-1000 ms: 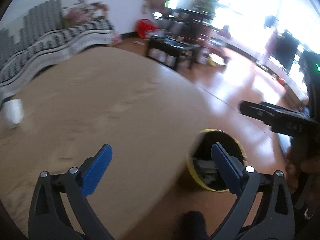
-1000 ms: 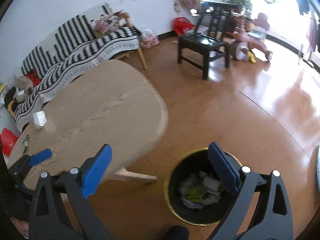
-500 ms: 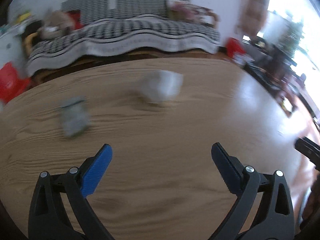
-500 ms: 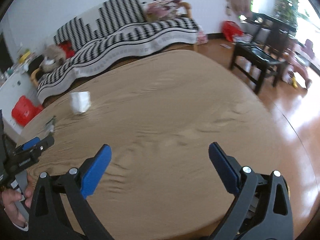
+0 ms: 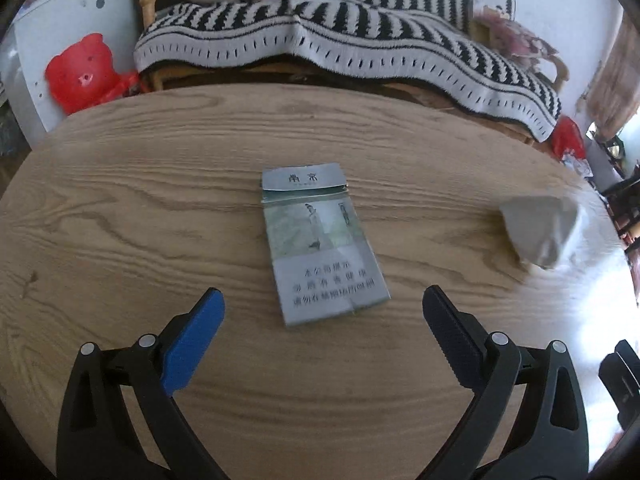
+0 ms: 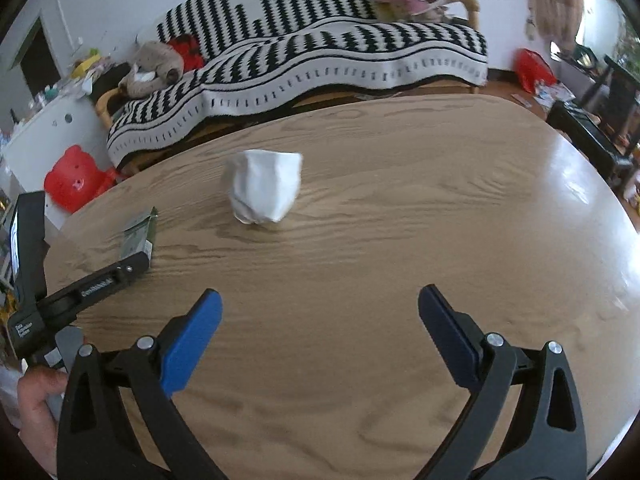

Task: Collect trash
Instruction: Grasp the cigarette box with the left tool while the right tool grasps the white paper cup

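Left gripper [image 5: 323,304] has swung from the bin to the cigarette pack [image 5: 320,240].

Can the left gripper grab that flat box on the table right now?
Probably yes. The left gripper is open, and the box lies flat on the table just ahead, between its fingers, with nothing in the way.

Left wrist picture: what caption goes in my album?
Open left gripper lines up on a flattened cigarette pack on the wooden table.
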### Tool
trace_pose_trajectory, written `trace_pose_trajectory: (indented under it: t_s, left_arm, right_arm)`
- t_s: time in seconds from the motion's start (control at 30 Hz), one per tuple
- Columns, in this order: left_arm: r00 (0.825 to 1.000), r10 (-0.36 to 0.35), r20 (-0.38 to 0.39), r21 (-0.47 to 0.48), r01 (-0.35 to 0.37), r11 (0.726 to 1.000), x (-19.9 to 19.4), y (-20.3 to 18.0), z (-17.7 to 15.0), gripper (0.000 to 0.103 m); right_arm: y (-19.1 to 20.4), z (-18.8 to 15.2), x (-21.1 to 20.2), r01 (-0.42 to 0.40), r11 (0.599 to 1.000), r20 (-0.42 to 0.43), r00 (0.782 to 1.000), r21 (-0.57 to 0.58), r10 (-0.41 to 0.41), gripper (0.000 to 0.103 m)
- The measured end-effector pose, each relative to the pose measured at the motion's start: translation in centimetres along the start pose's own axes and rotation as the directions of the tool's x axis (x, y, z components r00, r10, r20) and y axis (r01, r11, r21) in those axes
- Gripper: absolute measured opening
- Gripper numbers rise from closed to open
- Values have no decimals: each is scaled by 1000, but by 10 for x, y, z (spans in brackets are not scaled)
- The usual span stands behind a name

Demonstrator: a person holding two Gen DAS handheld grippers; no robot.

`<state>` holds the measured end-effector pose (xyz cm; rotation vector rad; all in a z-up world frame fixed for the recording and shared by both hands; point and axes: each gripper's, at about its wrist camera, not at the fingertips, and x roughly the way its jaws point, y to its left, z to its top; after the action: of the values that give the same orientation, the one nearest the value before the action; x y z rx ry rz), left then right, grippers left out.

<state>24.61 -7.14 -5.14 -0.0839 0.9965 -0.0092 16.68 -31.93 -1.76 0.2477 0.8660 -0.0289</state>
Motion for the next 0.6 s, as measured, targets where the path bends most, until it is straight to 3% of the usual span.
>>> trace_pose_trajectory:
  t_s: [0.2, 0.43, 0.5, 0.57, 0.6]
  left_arm:
    - [997, 73, 19, 58, -74, 996, 21, -6, 9, 96]
    - [997, 67, 35, 71, -69, 995, 25, -8, 14, 96]
    - [997, 67, 46, 73, -70, 995, 24, -9, 14, 89]
    - [996, 63, 65, 82, -69, 994, 20, -9, 14, 70]
    - [996, 62, 69, 85, -68, 994, 19, -9, 13, 65]
  right_arm:
    - [25, 17, 39, -25, 1000, -16, 1000, -13, 25, 95]
    - [36, 46, 77, -52, 998, -35, 998, 20, 53, 95]
    - [40, 56, 87, -38, 999, -34, 999, 6, 38, 95]
    - [43, 61, 95, -32, 999, -43, 999, -4, 31, 95]
    - [43, 63, 99, -32, 999, -47, 998, -4, 32, 95]
